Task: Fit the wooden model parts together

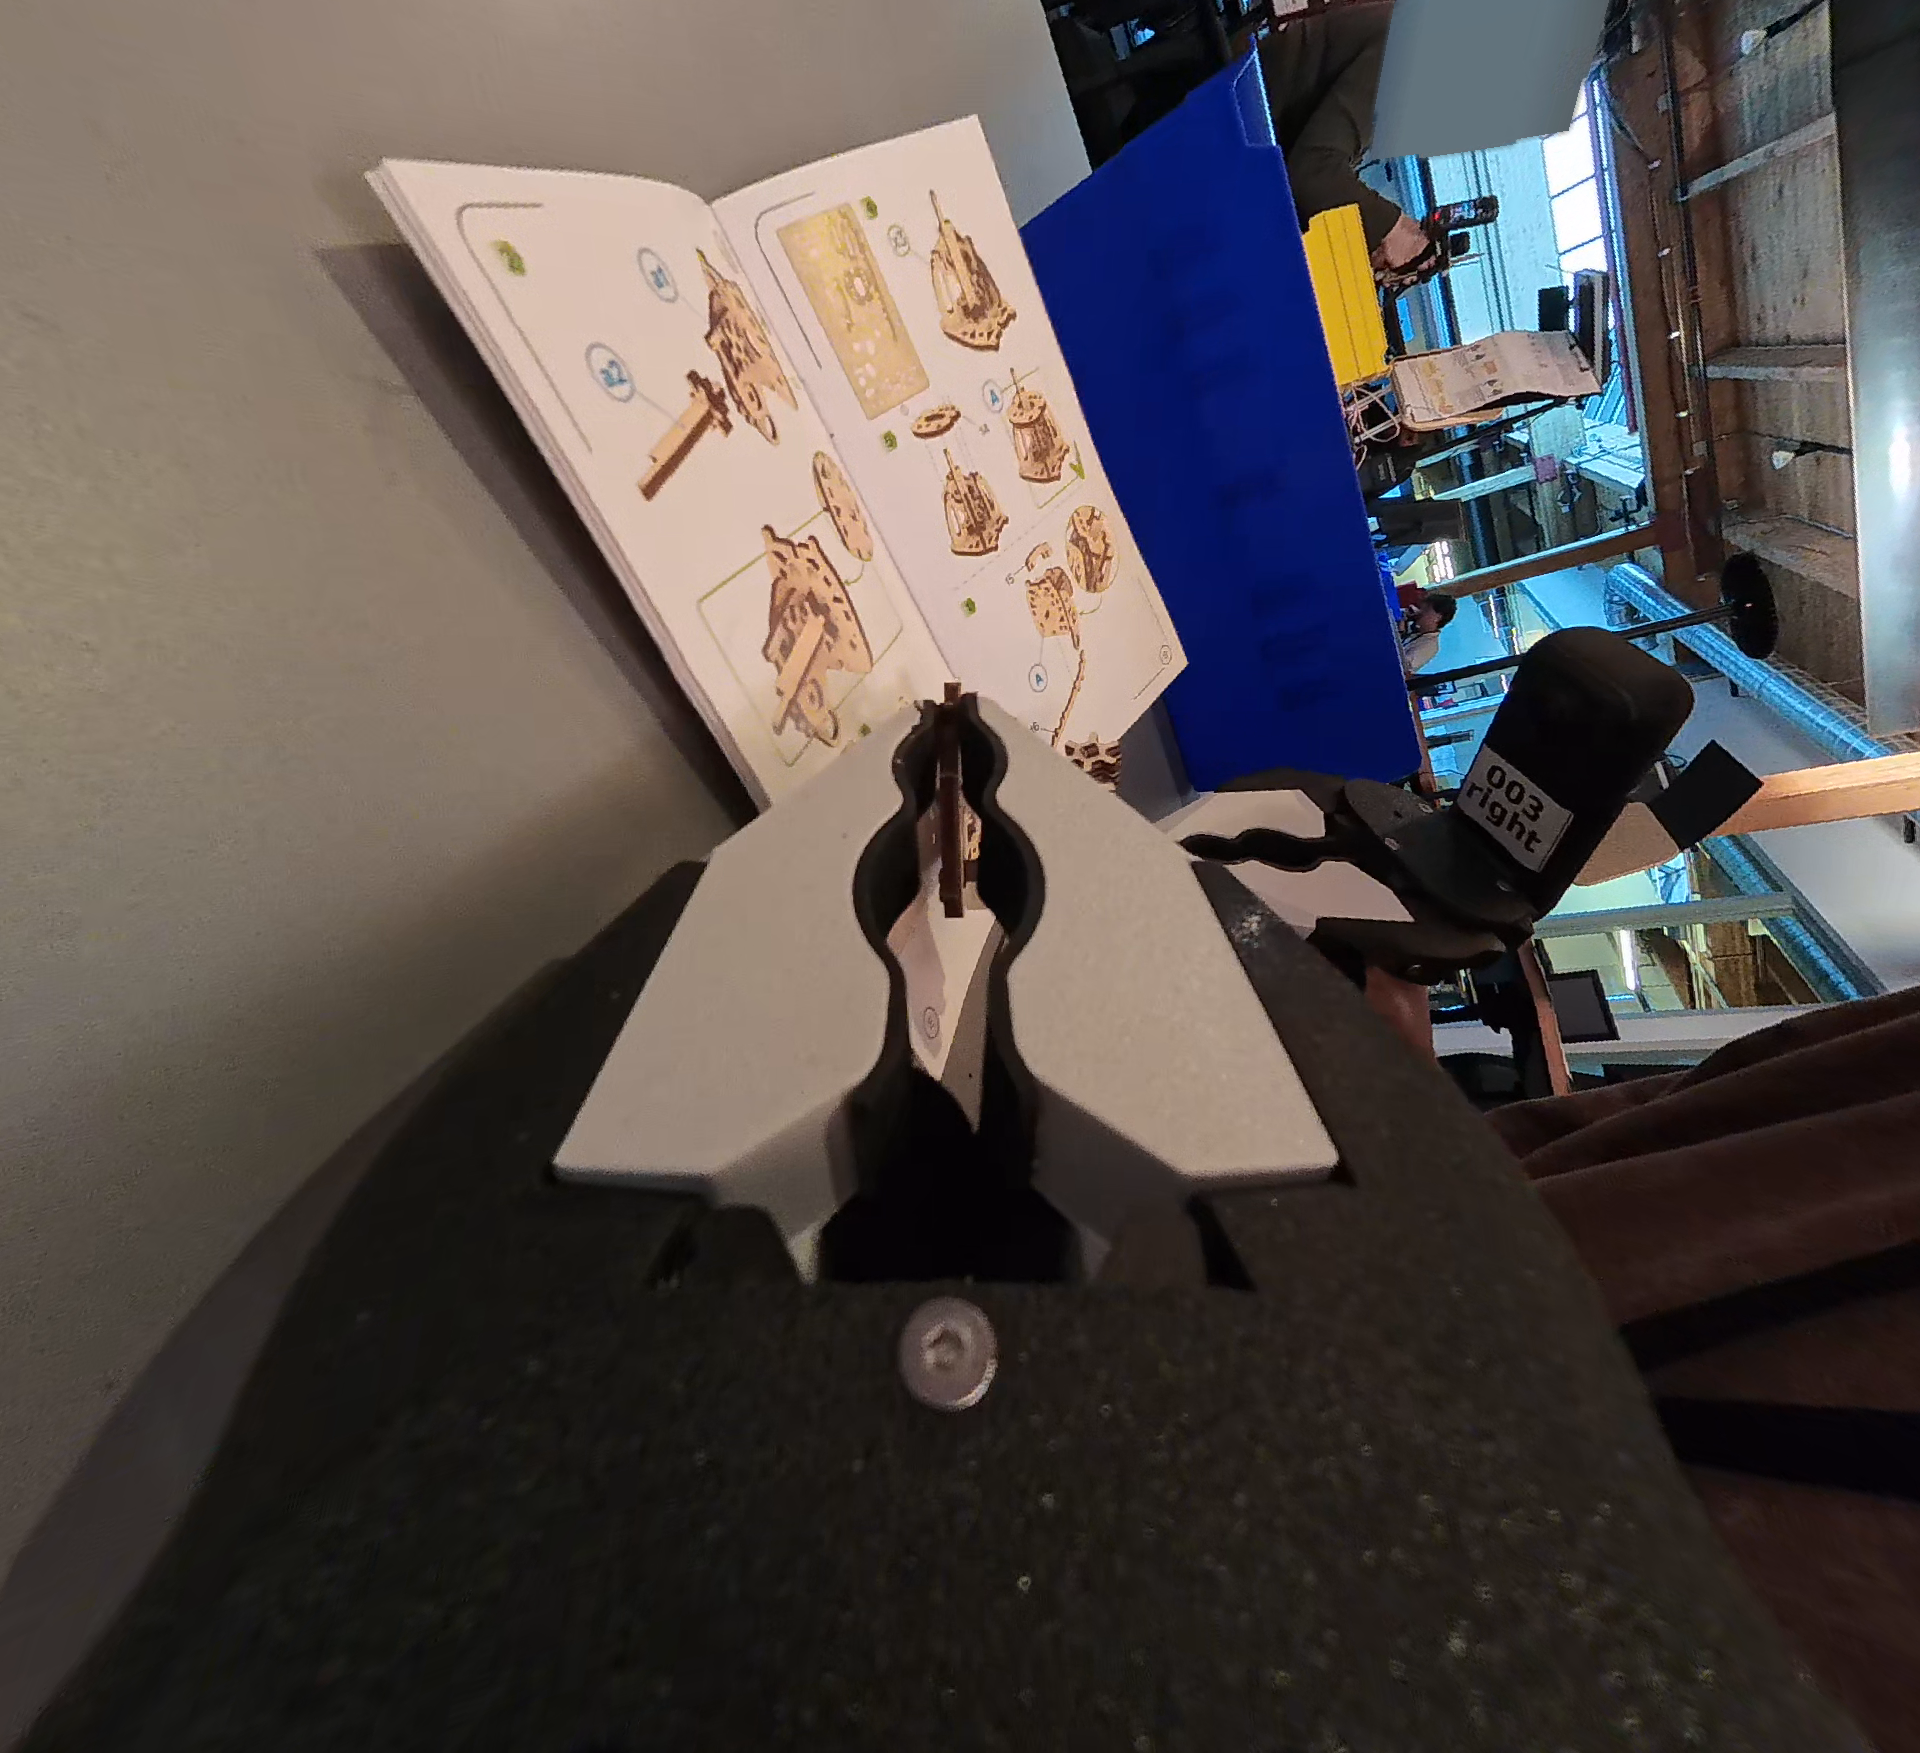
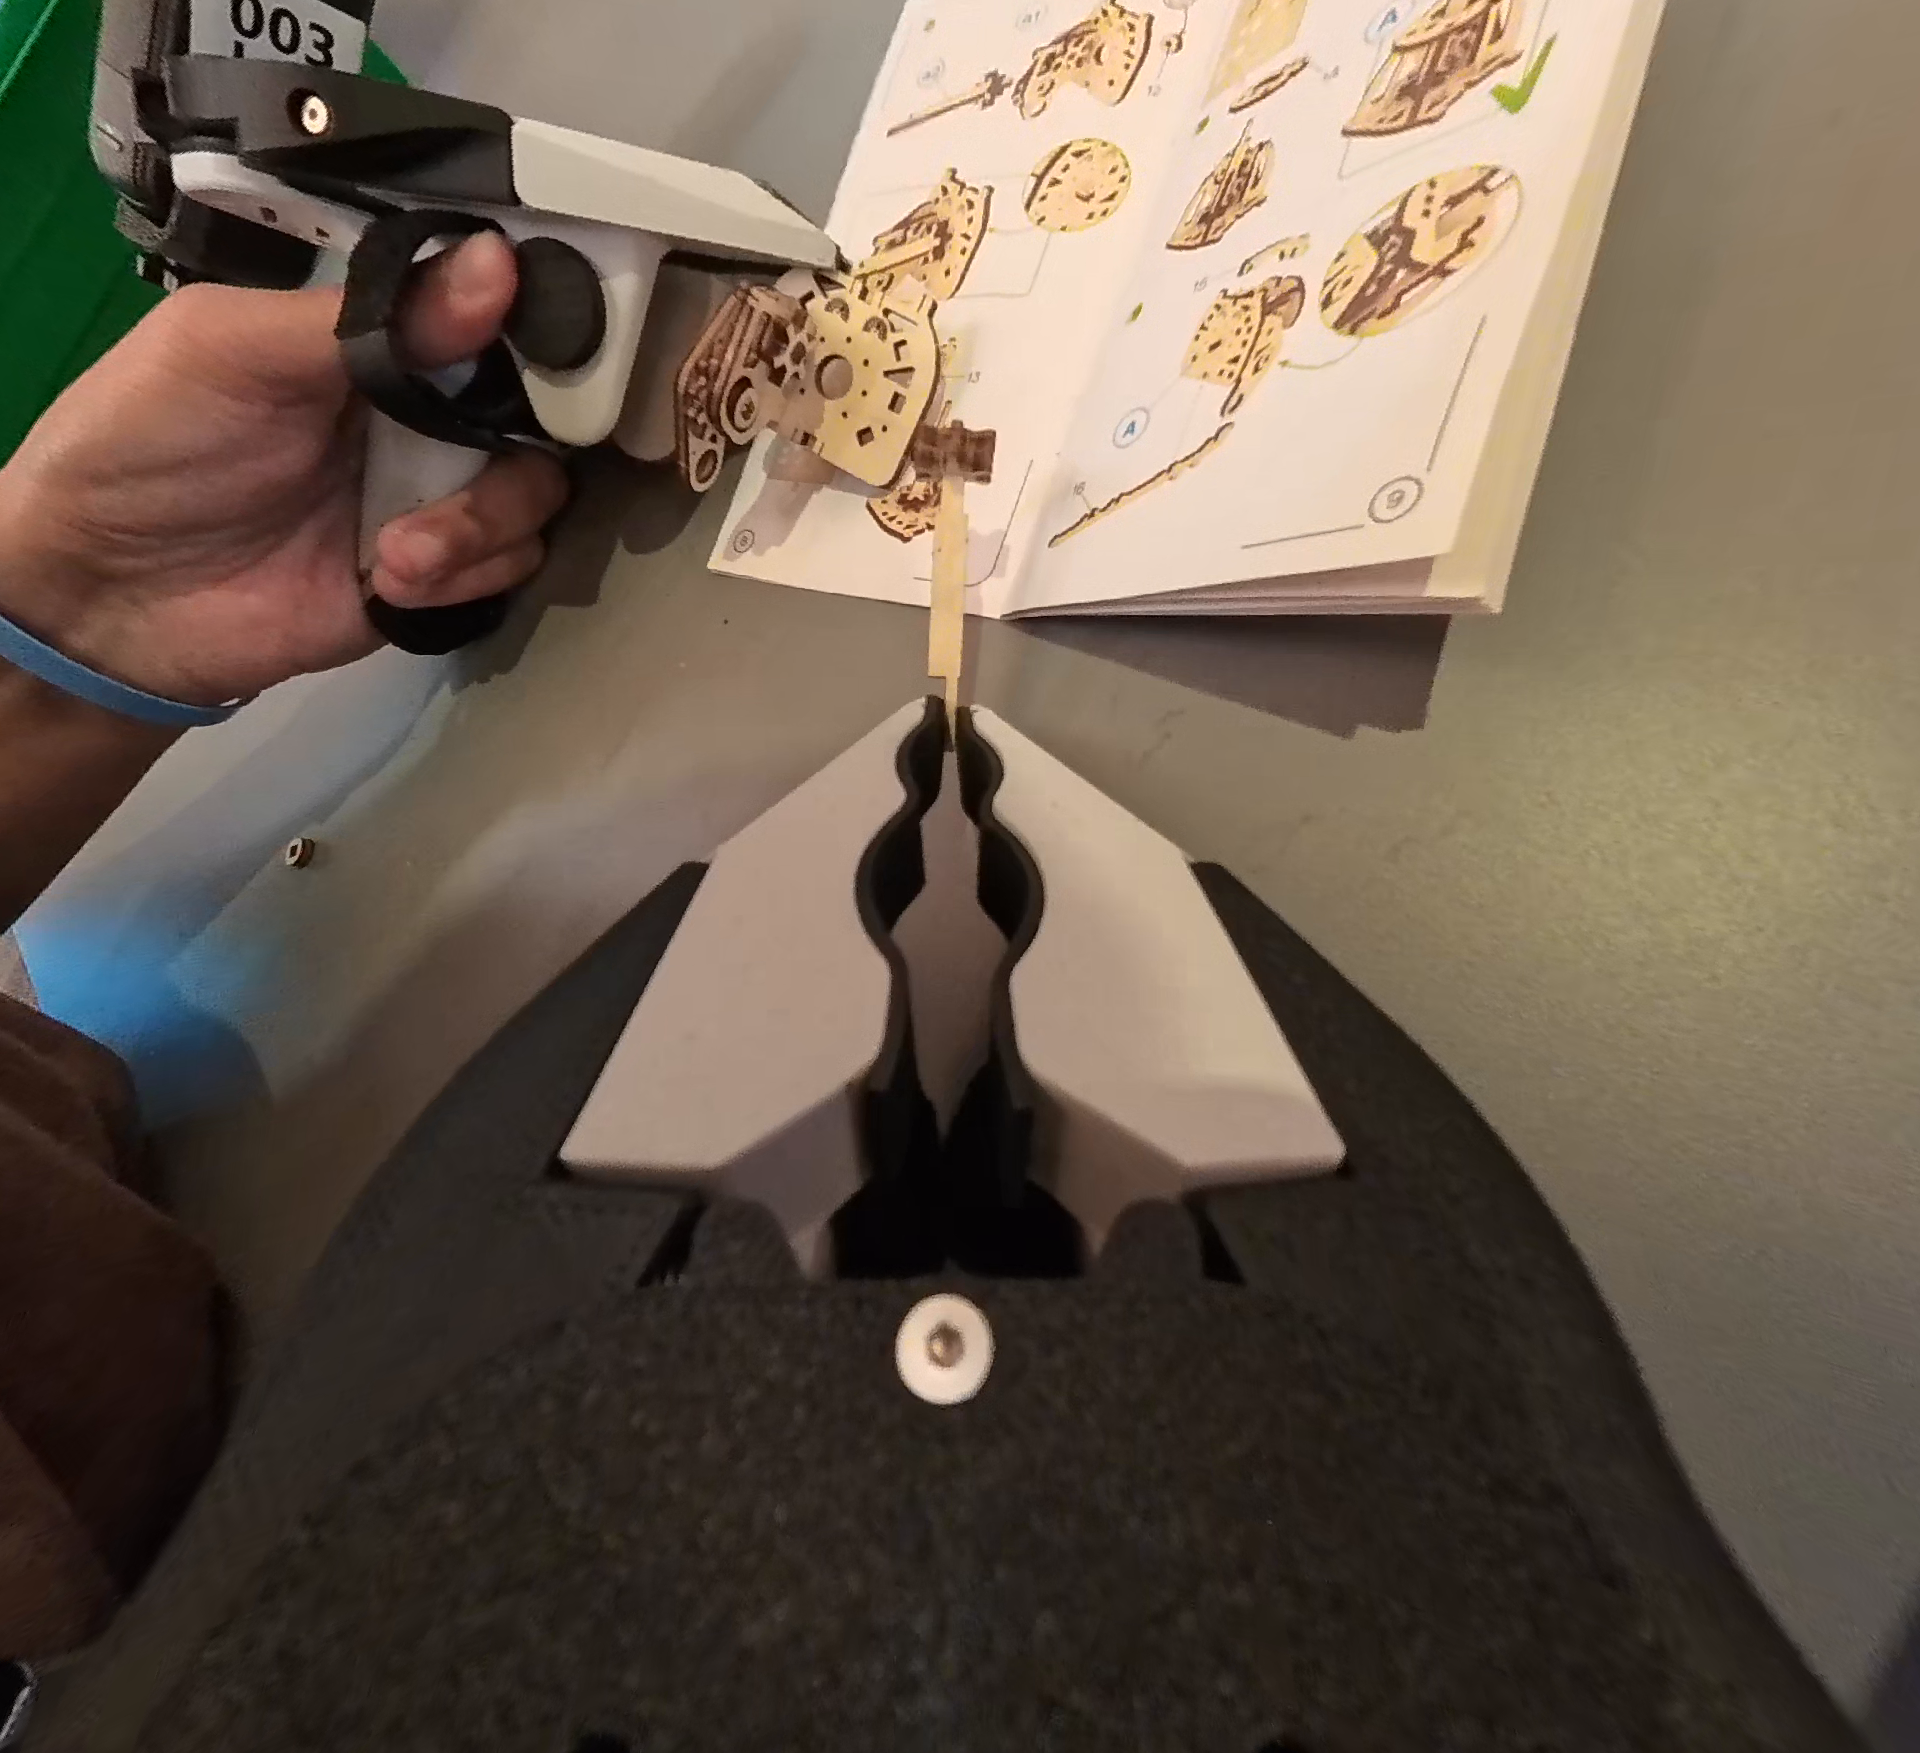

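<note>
In the left wrist view my left gripper (image 1: pixel 951 716) is shut on a wooden model plate (image 1: pixel 951 810), seen edge-on between the pads. In the right wrist view that gripper (image 2: pixel 810 269) holds the wooden gear model (image 2: pixel 821 384) above the booklet. My right gripper (image 2: pixel 951 716) is shut on the near end of a thin wooden stick (image 2: pixel 948 602). The stick's far end carries a dark cross-shaped piece (image 2: pixel 956 451) that meets the model's right edge. The right gripper (image 1: pixel 1195 839) also shows at the right of the left wrist view.
An open instruction booklet (image 2: pixel 1247 301) lies on the grey table (image 2: pixel 1558 872), and also shows in the left wrist view (image 1: pixel 790 456). A blue bin (image 1: pixel 1226 508) stands behind it. A green bin (image 2: pixel 52 145) is at the far left. A small nut (image 2: pixel 299 852) lies on the table. About 11 cm separates my left fingertips from my right.
</note>
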Motion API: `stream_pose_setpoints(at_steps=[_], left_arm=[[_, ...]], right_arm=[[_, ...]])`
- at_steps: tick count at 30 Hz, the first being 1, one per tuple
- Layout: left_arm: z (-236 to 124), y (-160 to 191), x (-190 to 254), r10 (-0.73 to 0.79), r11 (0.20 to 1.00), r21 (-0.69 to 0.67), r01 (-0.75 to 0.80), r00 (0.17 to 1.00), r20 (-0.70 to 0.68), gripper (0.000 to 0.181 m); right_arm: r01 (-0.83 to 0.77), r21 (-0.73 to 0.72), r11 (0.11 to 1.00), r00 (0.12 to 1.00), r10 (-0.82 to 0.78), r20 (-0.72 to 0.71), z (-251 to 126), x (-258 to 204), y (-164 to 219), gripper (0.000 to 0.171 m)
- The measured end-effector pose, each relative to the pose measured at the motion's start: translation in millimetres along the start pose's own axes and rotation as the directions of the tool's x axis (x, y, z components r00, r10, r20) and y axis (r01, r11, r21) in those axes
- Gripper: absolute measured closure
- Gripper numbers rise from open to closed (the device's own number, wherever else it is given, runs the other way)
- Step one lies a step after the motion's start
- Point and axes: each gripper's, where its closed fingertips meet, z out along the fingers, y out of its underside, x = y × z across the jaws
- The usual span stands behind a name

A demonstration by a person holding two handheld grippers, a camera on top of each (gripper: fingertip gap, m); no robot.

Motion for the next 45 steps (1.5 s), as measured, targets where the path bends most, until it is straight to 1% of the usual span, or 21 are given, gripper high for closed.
stream_pose_setpoints(at_steps=[14,16,18,20,21,25,27,31,34,36,38,41,43,45], left_arm=[[1,0,2,0.005,1.000,-0.006,-0.005,1.000,-0.008,0.180],[1,-2,10,0.056,0.998,0.006,-0.055,0.997,-0.044,0.180],[-1,-3,24,0.166,0.986,0.037,-0.163,0.982,-0.086,0.180],[-5,-3,42,0.284,0.958,0.083,-0.274,0.949,-0.138,0.180],[-8,-3,47,0.320,0.946,0.110,-0.306,0.936,-0.148,0.180],[-17,-6,51,0.328,0.940,0.158,-0.303,0.930,-0.168,0.180],[-18,-7,51,0.323,0.941,0.161,-0.298,0.932,-0.166,0.180],[-17,-6,50,0.329,0.939,0.156,-0.306,0.932,-0.154,0.180],[-19,-5,54,0.359,0.927,0.173,-0.332,0.919,-0.160,0.180],[-23,-4,63,0.416,0.901,0.206,-0.380,0.893,-0.171,0.180],[-26,-2,73,0.494,0.860,0.239,-0.451,0.853,-0.168,0.180],[-29,-1,89,0.633,0.759,0.278,-0.588,0.768,-0.103,0.181],[-30,1,104,0.707,0.693,0.278,-0.665,0.702,-0.085,0.181],[-30,4,120,0.787,0.604,0.273,-0.749,0.614,-0.058,0.180]], right_arm=[[0.006,-0.017,1.000,1.000,-0.006,0.002,1,-2,1,0.170],[-0.018,-0.047,0.999,0.999,0.020,0.029,4,-9,3,0.170],[-0.078,-0.051,0.996,0.994,0.081,0.074,6,-18,0,0.170],[-0.159,-0.053,0.986,0.977,0.165,0.134,6,-29,-5,0.170],[-0.196,-0.047,0.980,0.966,0.201,0.164,5,-33,-7,0.170],[-0.307,-0.052,0.950,0.916,0.310,0.256,-3,-44,-12,0.170],[-0.320,-0.051,0.946,0.904,0.321,0.282,-6,-48,-13,0.170],[-0.302,-0.039,0.953,0.910,0.300,0.285,-11,-53,-10,0.170],[-0.347,-0.043,0.937,0.876,0.341,0.341,-15,-61,-12,0.170],[-0.403,-0.049,0.914,0.836,0.390,0.385,-18,-64,-15,0.170],[-0.426,-0.046,0.903,0.818,0.407,0.406,-21,-65,-16,0.170],[-0.449,-0.039,0.893,0.790,0.417,0.450,-30,-72,-21,0.170],[-0.486,-0.039,0.873,0.748,0.438,0.498,-38,-78,-27,0.170],[-0.526,-0.049,0.849,0.693,0.461,0.555,-46,-84,-33,0.170]])
